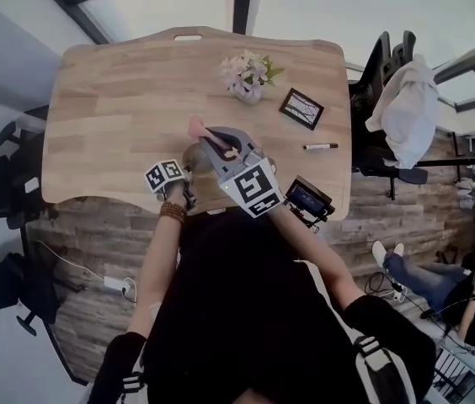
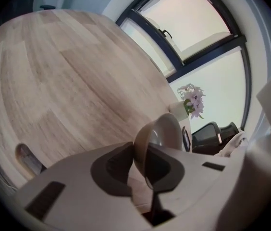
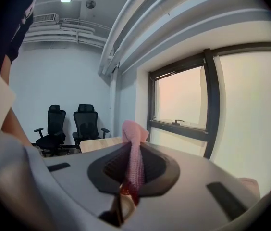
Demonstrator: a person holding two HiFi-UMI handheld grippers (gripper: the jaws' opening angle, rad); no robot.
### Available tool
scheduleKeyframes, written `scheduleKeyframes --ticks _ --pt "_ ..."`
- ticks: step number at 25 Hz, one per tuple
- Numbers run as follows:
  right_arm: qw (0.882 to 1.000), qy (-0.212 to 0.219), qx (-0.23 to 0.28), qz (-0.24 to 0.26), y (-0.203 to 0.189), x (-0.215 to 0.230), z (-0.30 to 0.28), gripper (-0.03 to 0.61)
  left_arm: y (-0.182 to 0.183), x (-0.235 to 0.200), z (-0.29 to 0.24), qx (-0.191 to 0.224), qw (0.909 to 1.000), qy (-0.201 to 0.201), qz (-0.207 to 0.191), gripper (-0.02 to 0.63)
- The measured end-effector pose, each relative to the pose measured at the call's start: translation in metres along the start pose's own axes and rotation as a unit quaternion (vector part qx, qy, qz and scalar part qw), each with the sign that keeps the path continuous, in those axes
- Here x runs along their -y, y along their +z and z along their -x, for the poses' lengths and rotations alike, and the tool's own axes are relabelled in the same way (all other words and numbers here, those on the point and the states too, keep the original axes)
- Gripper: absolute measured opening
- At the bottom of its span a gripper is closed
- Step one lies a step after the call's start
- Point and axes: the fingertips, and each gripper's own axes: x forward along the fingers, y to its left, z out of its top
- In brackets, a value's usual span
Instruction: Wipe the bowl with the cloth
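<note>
A beige bowl [image 1: 192, 157] is held on edge just above the near part of the wooden table [image 1: 111, 99]. My left gripper [image 1: 185, 175] is shut on its rim. In the left gripper view the bowl [image 2: 163, 129] stands tilted between the dark pads, with my left gripper [image 2: 140, 165] pinching its wall. My right gripper [image 1: 214, 140] hovers right beside the bowl, shut on a pink cloth [image 1: 197, 126]. In the right gripper view the cloth [image 3: 134, 146] sticks up in a fold from my right gripper [image 3: 133, 170].
A vase of pale flowers [image 1: 248, 78] stands at the table's middle back. To the right lie a framed card [image 1: 301, 108] and a pen [image 1: 320, 146]. A black device [image 1: 307, 197] sits at the near right edge. Office chairs [image 1: 389, 66] flank the table.
</note>
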Motion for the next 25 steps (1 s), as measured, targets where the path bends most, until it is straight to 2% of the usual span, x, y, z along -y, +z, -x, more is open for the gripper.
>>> scheduleKeyframes --ticks 3,6,9,12,15,17,18,19,20,21,22,23,25 --pt "1.000 0.001 -0.002 -0.005 -0.002 0.001 -0.003 0.021 -0.004 -0.003 -0.002 -0.006 0.9997 -0.006 -0.021 0.049" --pt "1.000 -0.001 -0.004 -0.011 -0.005 0.004 -0.005 0.021 -0.006 -0.003 0.000 -0.005 0.9997 -0.024 -0.007 0.135" --pt "1.000 -0.008 -0.002 -0.015 -0.005 0.007 -0.006 0.023 -0.004 -0.005 0.009 0.007 0.9992 -0.036 0.016 0.160" --pt "1.000 -0.013 0.002 -0.018 -0.003 0.009 -0.005 0.023 0.001 -0.005 0.024 0.021 0.9991 -0.038 0.006 0.164" --pt "1.000 -0.014 0.003 -0.020 -0.003 0.008 -0.005 0.023 0.008 0.000 0.042 0.034 0.9984 -0.034 -0.030 0.175" --pt "1.000 -0.014 0.005 -0.021 -0.003 0.007 -0.004 0.025 0.023 0.009 0.061 0.069 0.9934 -0.010 -0.091 0.173" --pt "1.000 -0.014 0.009 -0.021 -0.002 0.006 -0.004 0.025 0.034 0.018 0.074 0.095 0.9870 0.002 -0.130 0.173" --pt "1.000 -0.014 0.016 -0.020 0.000 0.005 -0.004 0.025 0.046 0.031 0.089 0.125 0.9772 0.010 -0.171 0.173" --pt "0.999 -0.014 0.024 -0.019 0.004 0.004 -0.004 0.025 0.060 0.048 0.106 0.163 0.9636 0.014 -0.212 0.173" --pt "0.999 -0.015 0.034 -0.018 0.007 0.003 -0.004 0.025 0.073 0.069 0.126 0.207 0.9454 0.013 -0.252 0.169" --pt "0.999 -0.016 0.043 -0.017 0.011 0.003 -0.004 0.026 0.085 0.091 0.148 0.257 0.9219 0.009 -0.290 0.159" --pt "0.998 -0.016 0.053 -0.017 0.015 0.002 -0.004 0.026 0.095 0.114 0.173 0.310 0.8934 0.002 -0.325 0.142" --pt "0.997 -0.012 0.075 -0.018 0.023 -0.002 -0.002 0.028 0.103 0.153 0.222 0.406 0.8304 -0.013 -0.381 0.103"
